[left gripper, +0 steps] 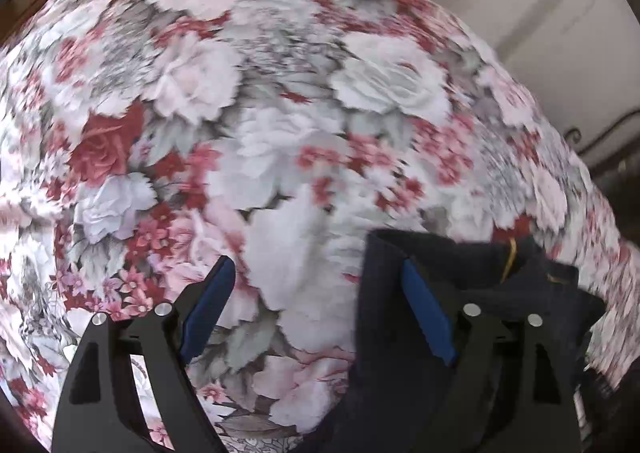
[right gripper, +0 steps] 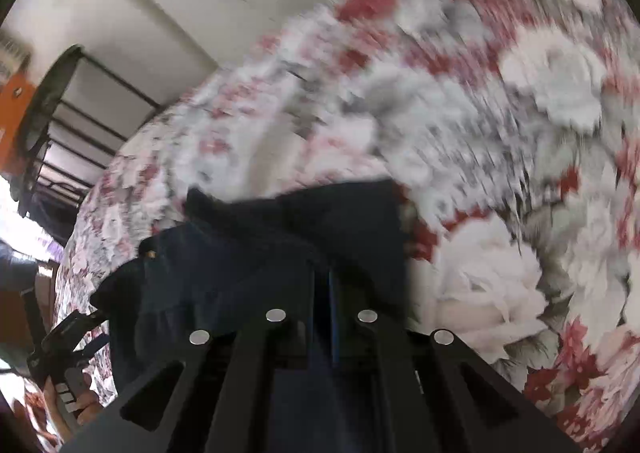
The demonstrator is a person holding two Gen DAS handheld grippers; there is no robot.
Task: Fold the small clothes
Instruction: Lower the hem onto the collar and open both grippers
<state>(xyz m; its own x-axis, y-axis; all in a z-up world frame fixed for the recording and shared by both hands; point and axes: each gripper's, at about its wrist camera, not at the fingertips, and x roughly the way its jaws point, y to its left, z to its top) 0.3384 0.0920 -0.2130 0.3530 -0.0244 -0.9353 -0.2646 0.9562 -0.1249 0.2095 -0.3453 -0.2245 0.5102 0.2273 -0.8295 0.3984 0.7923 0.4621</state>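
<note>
dark garment (right gripper: 248, 253) over right gripper (right gripper: 322, 293) fingers, blurred

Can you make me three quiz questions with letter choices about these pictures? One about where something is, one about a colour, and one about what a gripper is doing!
1. Where is the dark garment in the left wrist view?
A. Behind the right finger of the left gripper
B. Far off at the top
C. Hanging on the wall

2. What colour are the pads on the left gripper's fingers?
A. Yellow
B. Blue
C. Green

3. What is the right gripper doing?
A. Wide open over bare sheet
B. Shut on the garment
C. Holding a cup

Answers:
1. A, the navy cloth lies at lower right, around that finger, on the floral bedsheet.
2. B, both pads show bright blue against the black fingers.
3. B, its fingers stand close together with dark cloth pinched between them.
</note>
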